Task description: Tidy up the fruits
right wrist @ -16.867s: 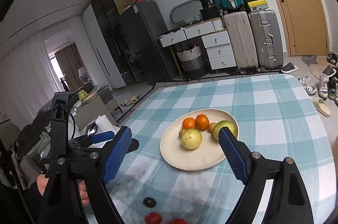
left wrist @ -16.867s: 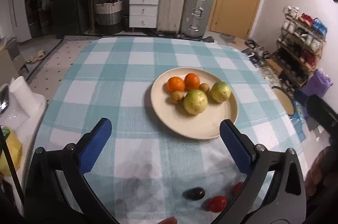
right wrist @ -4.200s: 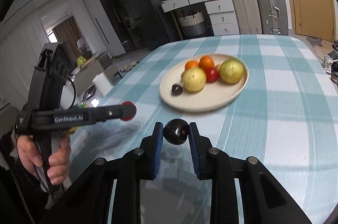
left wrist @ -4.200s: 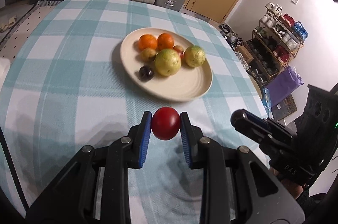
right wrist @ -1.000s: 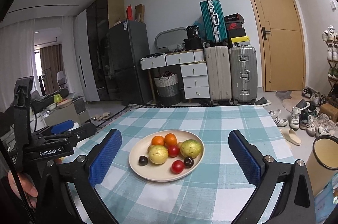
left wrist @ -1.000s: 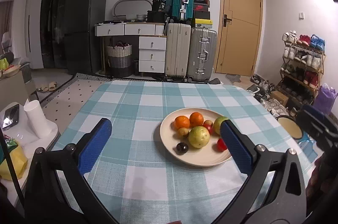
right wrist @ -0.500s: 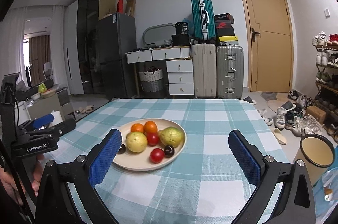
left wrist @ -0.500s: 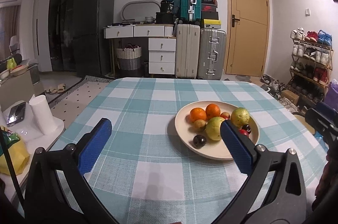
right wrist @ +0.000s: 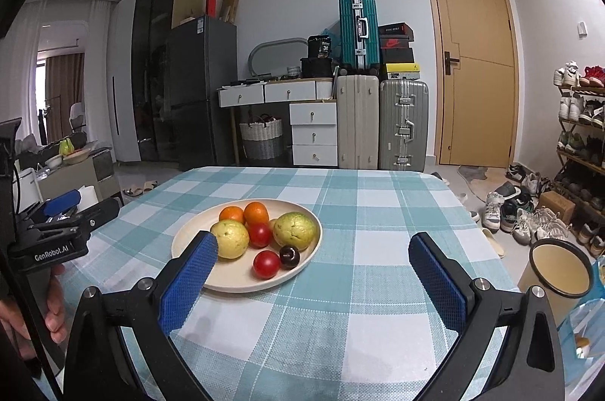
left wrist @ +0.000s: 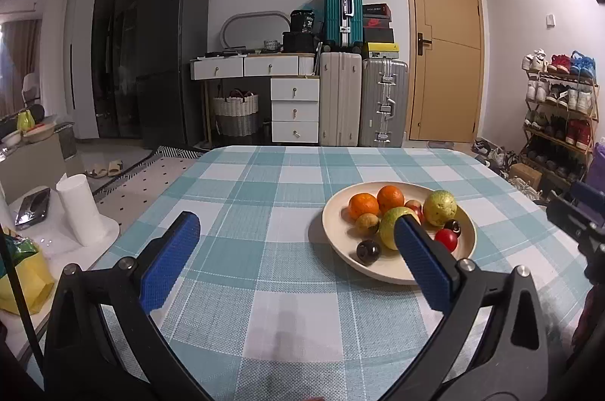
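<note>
A cream plate (left wrist: 467, 242) (right wrist: 189, 231) on the checked tablecloth holds two oranges (left wrist: 390, 198), two green guavas (right wrist: 294, 231), a red tomato (right wrist: 266, 263), dark plums (left wrist: 368, 251) (right wrist: 289, 256) and other small fruits. My left gripper (left wrist: 298, 253) is open and empty, held above the table in front of the plate and to its left. My right gripper (right wrist: 314, 272) is open and empty, held above the table near the plate's front right. The left gripper's body (right wrist: 56, 231) shows at the left of the right wrist view.
The checked tablecloth (left wrist: 264, 197) covers the table. A white side table with a paper roll (left wrist: 81, 208) and a yellow bag (left wrist: 22, 276) stands left. A round bin (right wrist: 559, 272) and shoe rack (left wrist: 559, 121) stand right. Suitcases and drawers line the far wall.
Both grippers have drawn back and tilted up a little from the plate; both stay open and empty. In the left view the plate has shifted to the right. The fruits have not moved.
</note>
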Demonstrator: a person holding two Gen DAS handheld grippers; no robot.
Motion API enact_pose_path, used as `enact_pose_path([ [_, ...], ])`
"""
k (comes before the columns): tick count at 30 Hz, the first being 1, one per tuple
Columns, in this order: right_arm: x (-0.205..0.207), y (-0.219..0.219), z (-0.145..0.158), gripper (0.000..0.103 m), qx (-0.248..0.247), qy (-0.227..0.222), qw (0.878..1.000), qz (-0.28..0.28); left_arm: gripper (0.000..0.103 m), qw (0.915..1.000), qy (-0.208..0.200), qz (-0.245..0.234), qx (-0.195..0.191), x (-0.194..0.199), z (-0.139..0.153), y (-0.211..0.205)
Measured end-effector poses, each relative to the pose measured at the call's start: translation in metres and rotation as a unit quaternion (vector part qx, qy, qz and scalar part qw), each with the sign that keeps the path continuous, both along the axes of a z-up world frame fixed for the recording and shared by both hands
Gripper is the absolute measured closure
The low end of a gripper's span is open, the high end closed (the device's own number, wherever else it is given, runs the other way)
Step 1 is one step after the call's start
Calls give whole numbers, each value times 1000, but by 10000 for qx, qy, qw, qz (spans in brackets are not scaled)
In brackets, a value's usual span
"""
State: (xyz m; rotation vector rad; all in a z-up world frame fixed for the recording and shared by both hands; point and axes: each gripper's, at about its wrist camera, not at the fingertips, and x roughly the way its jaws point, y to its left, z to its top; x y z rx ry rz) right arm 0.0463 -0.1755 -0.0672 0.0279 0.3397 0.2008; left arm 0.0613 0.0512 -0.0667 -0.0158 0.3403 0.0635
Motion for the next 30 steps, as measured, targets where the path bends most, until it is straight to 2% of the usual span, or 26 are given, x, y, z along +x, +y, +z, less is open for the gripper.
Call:
enact_pose_path([
  [6, -4, 6, 1, 0, -164, -77, 9998, 54, 0, 10000, 14, -79, -43, -2, 1, 1],
  [13, -5, 6, 1, 0, -160, -95, 9998, 49, 0, 9999, -125, -82, 27, -9, 5, -2],
  [30, -4, 6, 1, 0, -158, -93, 9998, 53, 0, 9999, -141, -74, 15, -8, 5, -2],
])
